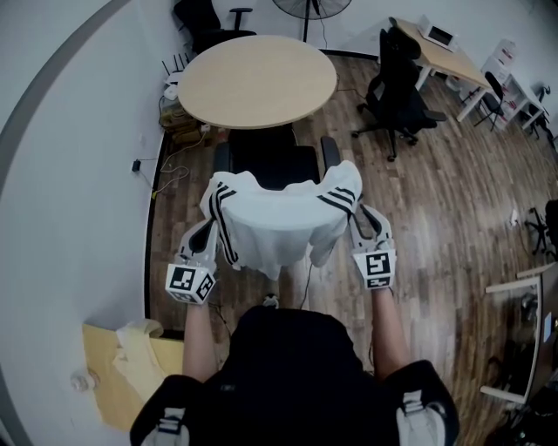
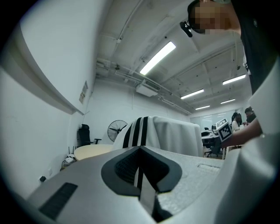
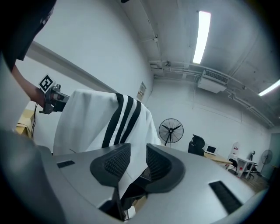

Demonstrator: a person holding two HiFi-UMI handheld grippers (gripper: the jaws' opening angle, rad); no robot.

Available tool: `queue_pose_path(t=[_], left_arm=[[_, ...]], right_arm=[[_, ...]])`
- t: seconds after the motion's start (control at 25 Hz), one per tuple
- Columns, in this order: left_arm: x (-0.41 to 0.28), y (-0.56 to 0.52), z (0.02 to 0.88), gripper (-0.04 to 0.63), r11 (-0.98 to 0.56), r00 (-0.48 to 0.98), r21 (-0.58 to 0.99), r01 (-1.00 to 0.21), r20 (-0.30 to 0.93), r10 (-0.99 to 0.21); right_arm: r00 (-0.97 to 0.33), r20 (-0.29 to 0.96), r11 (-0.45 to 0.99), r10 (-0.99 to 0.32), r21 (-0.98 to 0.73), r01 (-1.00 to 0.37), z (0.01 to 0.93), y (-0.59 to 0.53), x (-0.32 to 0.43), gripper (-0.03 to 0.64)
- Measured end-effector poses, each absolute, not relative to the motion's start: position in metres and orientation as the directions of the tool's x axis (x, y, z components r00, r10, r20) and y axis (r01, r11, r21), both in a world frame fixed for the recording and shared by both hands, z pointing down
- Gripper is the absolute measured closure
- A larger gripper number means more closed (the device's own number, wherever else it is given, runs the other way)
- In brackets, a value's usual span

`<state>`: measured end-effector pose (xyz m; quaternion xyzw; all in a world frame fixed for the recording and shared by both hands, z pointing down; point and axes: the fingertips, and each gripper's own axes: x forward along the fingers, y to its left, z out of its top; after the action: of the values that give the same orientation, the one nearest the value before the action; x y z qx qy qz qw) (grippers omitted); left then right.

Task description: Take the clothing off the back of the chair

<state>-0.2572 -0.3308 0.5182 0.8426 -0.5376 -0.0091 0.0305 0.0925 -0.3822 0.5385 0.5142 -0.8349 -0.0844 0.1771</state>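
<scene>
Left gripper (image 2: 140,149) is clamping the striped edge of the white garment (image 1: 279,222). Right gripper (image 3: 137,149) is standing released, with cloth hanging loose between its jaws. The garment is spanning side to side between both grippers, over the chair (image 1: 270,164).

There was one white shirt (image 1: 279,218). It had three black stripes (image 3: 122,120) on each of its two shoulders. There were two grippers, the left gripper (image 1: 207,233) and the right gripper (image 1: 362,218). Each one had one marker cube, so there were two cubes. Two bare arms held them. The head view showed four black chairs. One chair (image 1: 275,161) was under the shirt, and one far chair (image 1: 205,17) was behind the table. One office chair (image 1: 397,87) was by the desk, and one small chair (image 1: 495,87) was past it. There was one round table (image 1: 257,78), one long brown desk (image 1: 445,57), one fan (image 1: 309,7) and one brown box (image 1: 113,370).
</scene>
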Motion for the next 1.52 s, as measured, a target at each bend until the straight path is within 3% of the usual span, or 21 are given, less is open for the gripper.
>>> queue_pose_path(t=[0.32, 0.52, 1.0, 1.32, 1.52], left_arm=[[-0.265, -0.342, 0.500, 0.591, -0.444, 0.442, 0.051, -0.894, -0.052, -0.896], [-0.263, -0.353, 0.510, 0.498, -0.461, 0.461, 0.028, -0.887, -0.004, -0.887], [-0.263, -0.371, 0.506, 0.434, -0.485, 0.485, -0.010, -0.875, 0.007, -0.875], [-0.249, -0.377, 0.508, 0.439, -0.567, 0.567, 0.037, -0.823, 0.011, -0.823], [-0.237, -0.374, 0.507, 0.530, -0.621, 0.622, 0.053, -0.782, 0.017, -0.783]], right_arm=[[-0.445, 0.191, 0.483, -0.875, 0.263, -0.835, 0.530, -0.389, 0.084, 0.482], [-0.485, 0.207, 0.523, -0.850, 0.218, -0.824, 0.535, -0.398, 0.081, 0.471], [-0.533, 0.197, 0.565, -0.823, 0.192, -0.802, 0.530, -0.403, 0.066, 0.572], [-0.471, 0.211, 0.512, -0.856, 0.230, -0.828, 0.538, -0.402, 0.071, 0.611], [-0.390, 0.181, 0.427, -0.903, 0.273, -0.862, 0.534, -0.403, 0.088, 0.612]])
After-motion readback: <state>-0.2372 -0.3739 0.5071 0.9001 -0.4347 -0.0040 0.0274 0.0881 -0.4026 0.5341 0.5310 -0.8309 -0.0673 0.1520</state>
